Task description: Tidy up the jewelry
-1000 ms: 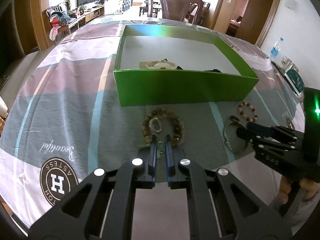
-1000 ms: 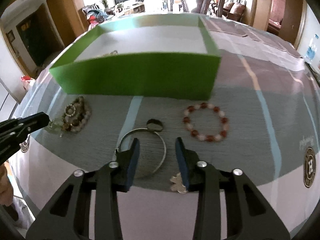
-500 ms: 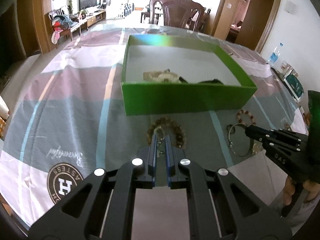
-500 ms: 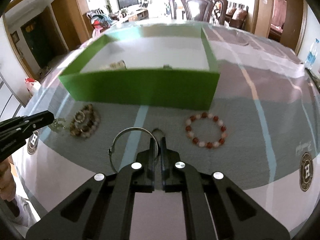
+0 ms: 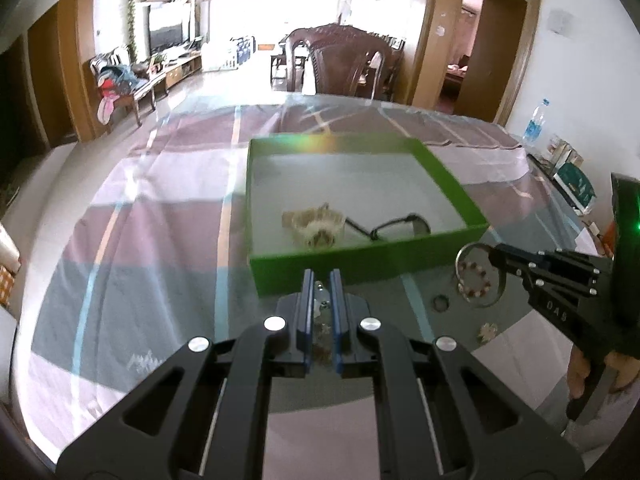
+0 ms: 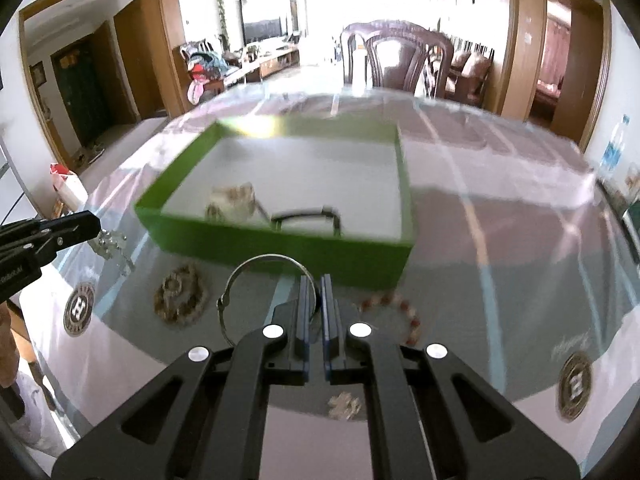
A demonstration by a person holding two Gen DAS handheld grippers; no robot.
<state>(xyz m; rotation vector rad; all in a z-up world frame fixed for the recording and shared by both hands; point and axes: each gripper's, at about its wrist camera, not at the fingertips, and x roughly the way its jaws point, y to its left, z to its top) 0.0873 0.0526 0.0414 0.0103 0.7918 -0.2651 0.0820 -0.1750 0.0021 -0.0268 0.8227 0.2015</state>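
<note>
My left gripper [image 5: 322, 274] is shut on a small silvery crystal trinket [image 5: 321, 294], which dangles from its tip [image 6: 110, 242] above the tablecloth. A thin silver bangle [image 6: 268, 257] is pinched in my shut right gripper [image 6: 316, 280] and hangs clear of the cloth, as the left wrist view also shows beside that gripper [image 5: 494, 254]. Just beyond both stands the open green box [image 5: 360, 268]. It holds a pale watch-like piece [image 5: 316, 226] and a black cord [image 5: 400, 224]. On the cloth lie a brown bead bracelet [image 6: 180, 298] and a red bead bracelet [image 6: 400, 312].
A small dark ring [image 5: 440, 303] and a flower-shaped brooch [image 6: 344, 406] lie on the cloth near the front. A person's hand [image 5: 580, 368] holds the right gripper. A wooden chair [image 5: 344, 60] stands past the table's far edge; a water bottle [image 5: 534, 122] is far right.
Both grippers have risen off the cloth. The right one went from open to shut on the silver bangle and lifted it. The left lifted the crystal trinket away from the brown bracelet.
</note>
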